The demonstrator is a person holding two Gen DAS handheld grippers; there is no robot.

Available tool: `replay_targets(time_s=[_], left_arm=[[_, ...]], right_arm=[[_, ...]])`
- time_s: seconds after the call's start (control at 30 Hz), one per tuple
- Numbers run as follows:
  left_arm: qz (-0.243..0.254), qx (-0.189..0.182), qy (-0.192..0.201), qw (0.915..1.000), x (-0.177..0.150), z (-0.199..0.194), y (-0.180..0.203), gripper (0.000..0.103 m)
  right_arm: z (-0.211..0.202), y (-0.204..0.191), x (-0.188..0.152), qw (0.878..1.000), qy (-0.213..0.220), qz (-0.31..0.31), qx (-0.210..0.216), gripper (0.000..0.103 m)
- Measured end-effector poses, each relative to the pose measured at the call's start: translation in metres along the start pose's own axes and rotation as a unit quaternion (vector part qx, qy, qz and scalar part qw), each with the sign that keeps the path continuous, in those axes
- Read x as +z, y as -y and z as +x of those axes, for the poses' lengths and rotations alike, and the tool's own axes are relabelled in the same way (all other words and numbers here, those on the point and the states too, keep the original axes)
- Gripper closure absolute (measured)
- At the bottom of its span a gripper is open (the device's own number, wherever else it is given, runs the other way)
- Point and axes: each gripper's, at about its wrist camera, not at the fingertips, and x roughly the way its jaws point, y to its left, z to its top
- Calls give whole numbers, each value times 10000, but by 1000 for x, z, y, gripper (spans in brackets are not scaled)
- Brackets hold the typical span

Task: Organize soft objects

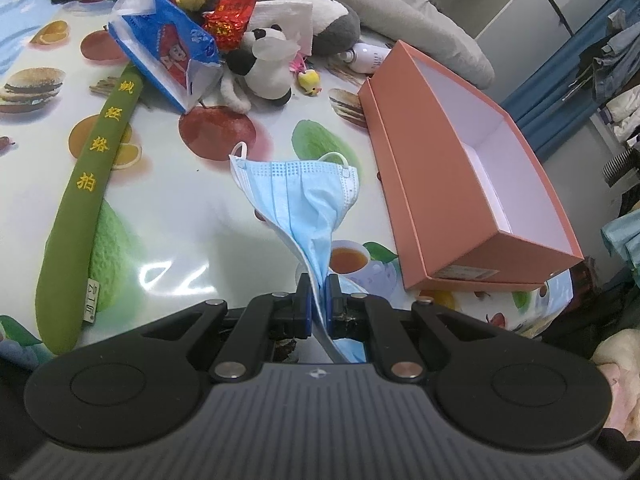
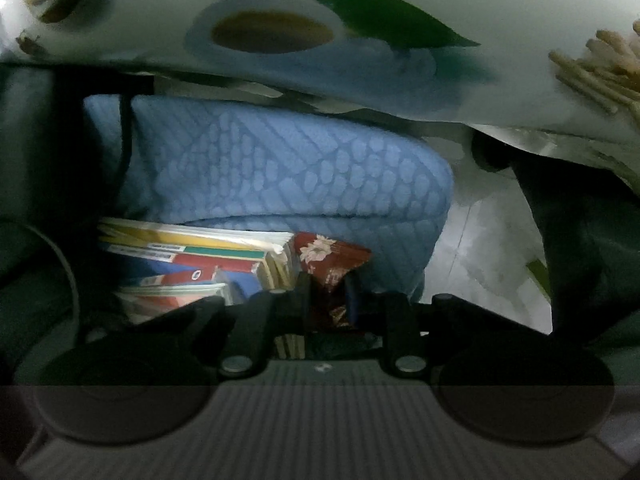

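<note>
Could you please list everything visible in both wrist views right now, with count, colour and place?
pleated surgical mask: one, light blue, hanging from left fingers.
open cardboard box: one, salmon pink, table right.
long padded massage stick: one, green, table left.
plastic tissue pack: one, blue-white, far pile.
foil snack packet: one, red, far pile.
panda plush toy: one, black-white, far pile.
fruit-print tablecloth: one, pale, covering table.
quilted cushion: one, blue, below table edge.
stacked books: several, mixed, beneath cushion.
floral pouch: one, dark red, between right fingers.
left gripper: shut on mask.
right gripper: closed on pouch.
</note>
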Motion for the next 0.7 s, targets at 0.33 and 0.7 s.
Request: replay_targets(time_s=[0.33,0.7], left_arm=[[95,58,60,9999,-7,-8,5,96],[247,106,39,9996,-19,-14,6,96]], right_arm=[[-29,2,-6,9972,736,120,-31,85],[-82,-10,-30,9818,1876,171,-241,85]])
